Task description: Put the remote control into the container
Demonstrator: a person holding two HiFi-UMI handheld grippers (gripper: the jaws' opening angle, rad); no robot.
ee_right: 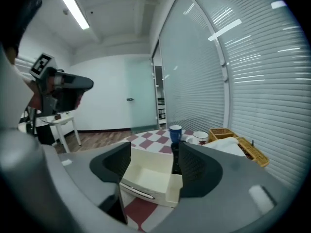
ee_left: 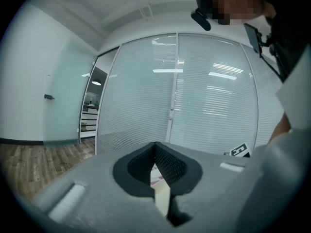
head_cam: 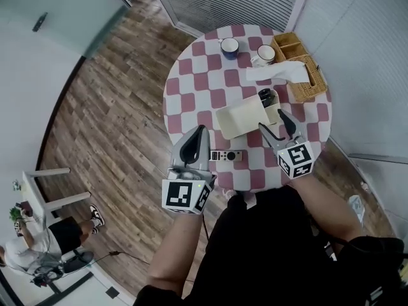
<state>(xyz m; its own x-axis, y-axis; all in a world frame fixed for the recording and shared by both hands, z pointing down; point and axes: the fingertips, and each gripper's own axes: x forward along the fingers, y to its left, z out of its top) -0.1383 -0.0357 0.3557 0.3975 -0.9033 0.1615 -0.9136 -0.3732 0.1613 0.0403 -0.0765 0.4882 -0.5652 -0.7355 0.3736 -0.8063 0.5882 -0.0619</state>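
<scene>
The remote control [head_cam: 226, 155] is a small dark and silver bar lying flat on the checked table [head_cam: 191, 81], near its front edge. Just behind it stands the open cream container [head_cam: 241, 117], which looks empty inside [ee_right: 146, 176]. My left gripper [head_cam: 199, 132] hangs shut and empty just left of the remote; its own view shows the jaws [ee_left: 155, 152] closed and facing a blind-covered glass wall. My right gripper [head_cam: 272, 121] stands open at the container's right end, with nothing held. In its own view the open jaws [ee_right: 154, 154] frame the container.
A blue mug [head_cam: 229, 46], a white mug [head_cam: 264, 55], a wicker basket [head_cam: 301, 69] and a white cloth [head_cam: 277, 73] sit at the table's far side. A dark cup [head_cam: 268, 96] stands behind the container. A person [head_cam: 32, 254] and a white side table [head_cam: 44, 193] are at lower left.
</scene>
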